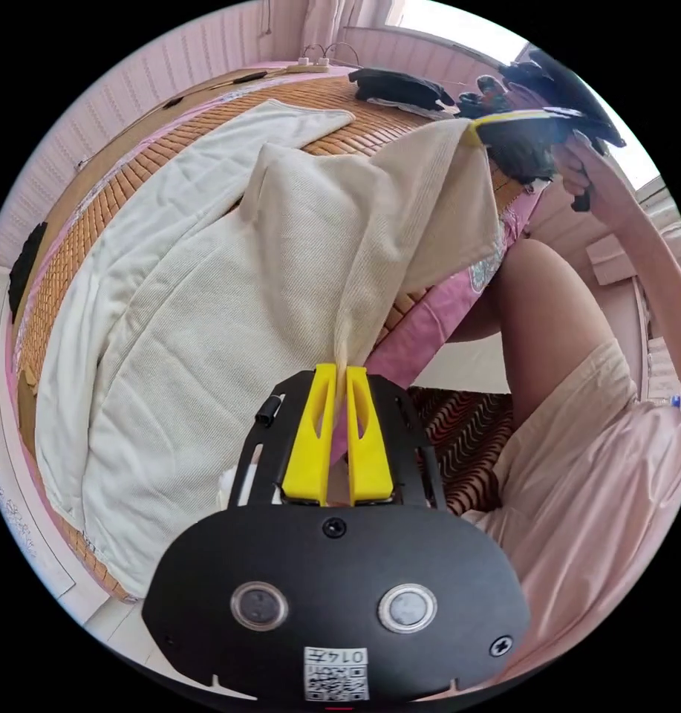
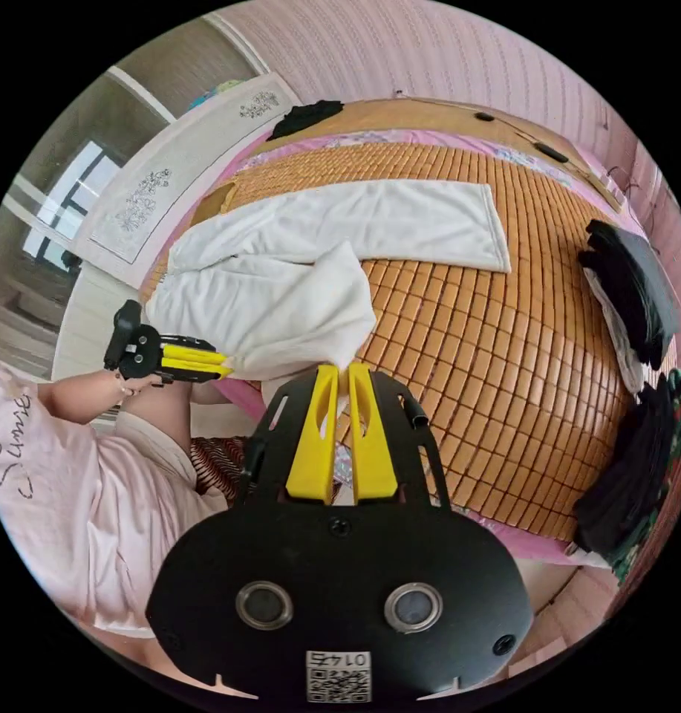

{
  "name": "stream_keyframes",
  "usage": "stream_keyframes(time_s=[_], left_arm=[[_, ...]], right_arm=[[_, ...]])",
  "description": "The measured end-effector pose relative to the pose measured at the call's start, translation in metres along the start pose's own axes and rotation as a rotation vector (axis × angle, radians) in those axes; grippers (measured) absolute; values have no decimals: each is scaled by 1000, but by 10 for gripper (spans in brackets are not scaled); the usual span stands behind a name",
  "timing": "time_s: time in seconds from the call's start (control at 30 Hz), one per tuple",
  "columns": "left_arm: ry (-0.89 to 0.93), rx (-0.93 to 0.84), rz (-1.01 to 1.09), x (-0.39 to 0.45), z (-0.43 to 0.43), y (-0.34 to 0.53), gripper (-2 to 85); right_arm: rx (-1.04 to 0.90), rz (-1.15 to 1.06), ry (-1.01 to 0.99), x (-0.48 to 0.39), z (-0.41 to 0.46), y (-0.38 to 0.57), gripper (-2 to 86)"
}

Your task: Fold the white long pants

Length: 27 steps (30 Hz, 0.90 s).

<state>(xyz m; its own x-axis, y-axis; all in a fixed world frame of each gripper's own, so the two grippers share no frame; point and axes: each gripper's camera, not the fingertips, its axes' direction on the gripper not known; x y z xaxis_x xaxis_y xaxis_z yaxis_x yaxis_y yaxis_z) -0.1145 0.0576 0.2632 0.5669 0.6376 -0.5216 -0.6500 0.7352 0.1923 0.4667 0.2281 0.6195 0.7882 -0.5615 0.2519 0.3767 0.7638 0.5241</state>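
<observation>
Pants (image 2: 310, 267), white and long, lie across the bamboo mat (image 2: 489, 356) at centre frame, one leg stretched toward upper right. Left gripper (image 1: 346, 371) and right gripper (image 2: 341, 369) each have fingers pinched narrowly on a lifted hem corner.

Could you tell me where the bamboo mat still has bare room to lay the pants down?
The bamboo mat is bare between the white pants and the dark clothes pile, from the flat leg down to the near edge. The pile's side is crowded.
</observation>
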Motion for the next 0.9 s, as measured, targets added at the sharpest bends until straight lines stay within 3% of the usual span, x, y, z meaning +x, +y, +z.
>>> stream_keyframes(time_s=[0.13,0.2,0.43,0.53,0.63,0.73,0.9], left_arm=[[-12,192,10,-1,-60,22,2],[21,216,6,-3,-67,43,2],[107,43,-20,-2,6,74,20],[89,28,6,5,11,77,28],[46,68,47,12,-3,77,27],[-4,131,86,15,-23,75,23],[-65,209,174,13,-39,64,39]], right_arm=[[144,-365,293,-95,-96,1,19],[166,-407,327,-118,-105,29,21],[-225,-64,71,-36,11,128,65],[-102,136,-30,7,0,143,78],[16,283,40,46,-13,146,67],[23,393,117,87,-1,139,83],[-51,507,63,136,43,134,82]])
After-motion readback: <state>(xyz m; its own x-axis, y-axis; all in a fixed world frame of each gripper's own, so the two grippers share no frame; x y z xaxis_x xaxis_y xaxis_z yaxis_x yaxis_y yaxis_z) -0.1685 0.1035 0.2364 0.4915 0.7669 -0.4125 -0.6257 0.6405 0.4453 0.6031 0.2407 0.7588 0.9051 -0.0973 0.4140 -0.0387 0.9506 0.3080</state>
